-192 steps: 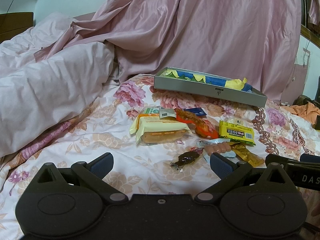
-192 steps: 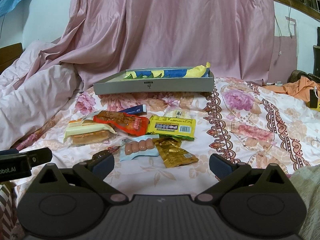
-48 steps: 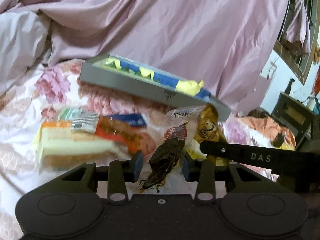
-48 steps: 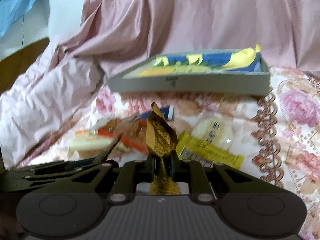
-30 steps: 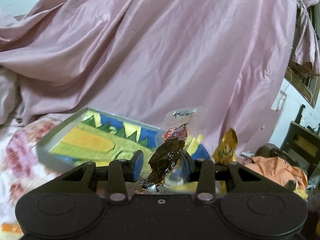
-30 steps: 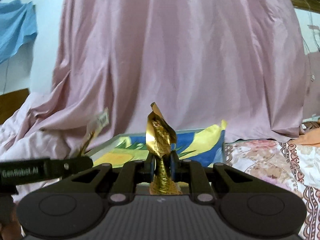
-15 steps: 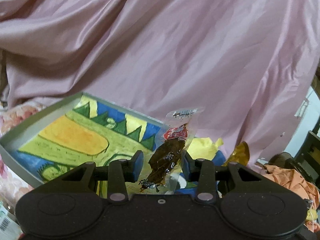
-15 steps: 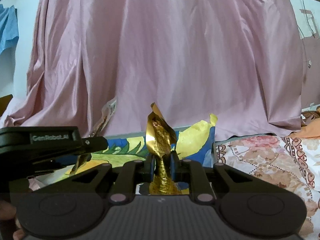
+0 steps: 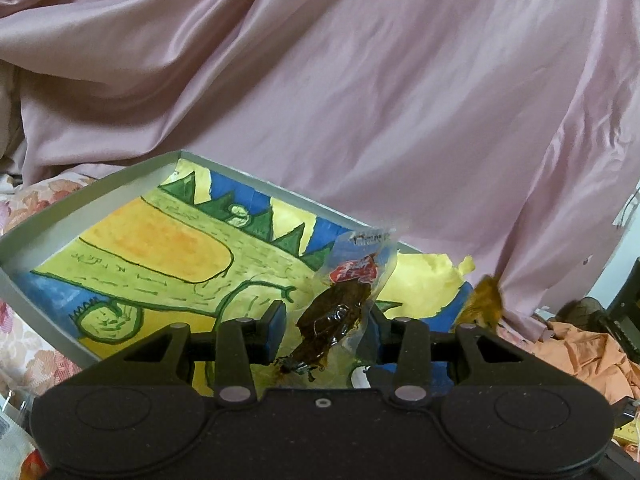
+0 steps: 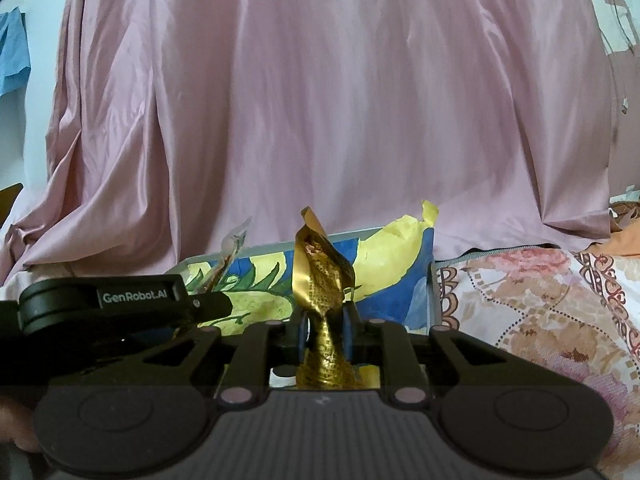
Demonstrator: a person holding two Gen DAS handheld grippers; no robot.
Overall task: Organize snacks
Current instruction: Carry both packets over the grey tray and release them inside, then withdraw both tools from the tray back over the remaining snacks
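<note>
A grey tray [image 9: 80, 208] lined with a yellow, green and blue drawing lies on the bed below both grippers. My left gripper [image 9: 328, 332] hovers over its near right part, jaws opening. Between them stands a clear packet of brown snack [image 9: 340, 312] with a red label; it leans on the right finger, a gap shows at the left pad, and its top is blurred. My right gripper [image 10: 325, 332] sits over the tray's right end [image 10: 432, 292], jaws opening around the waist of a crumpled gold packet [image 10: 320, 280], with slim gaps beside it. The gold packet [image 9: 482, 304] also shows in the left wrist view.
A pink satin sheet [image 9: 360, 100] hangs close behind the tray. Floral bedding [image 10: 540, 320] spreads to the right, with orange cloth [image 9: 580, 352] beyond it. The left tool's black arm [image 10: 120, 300] crosses the right wrist view at lower left. Snack wrappers [image 9: 12, 440] peek in at the bottom left.
Both grippers came forward and down over the tray with their packets. In the last half second the jaws eased apart and the brown packet's top sank slightly and blurred.
</note>
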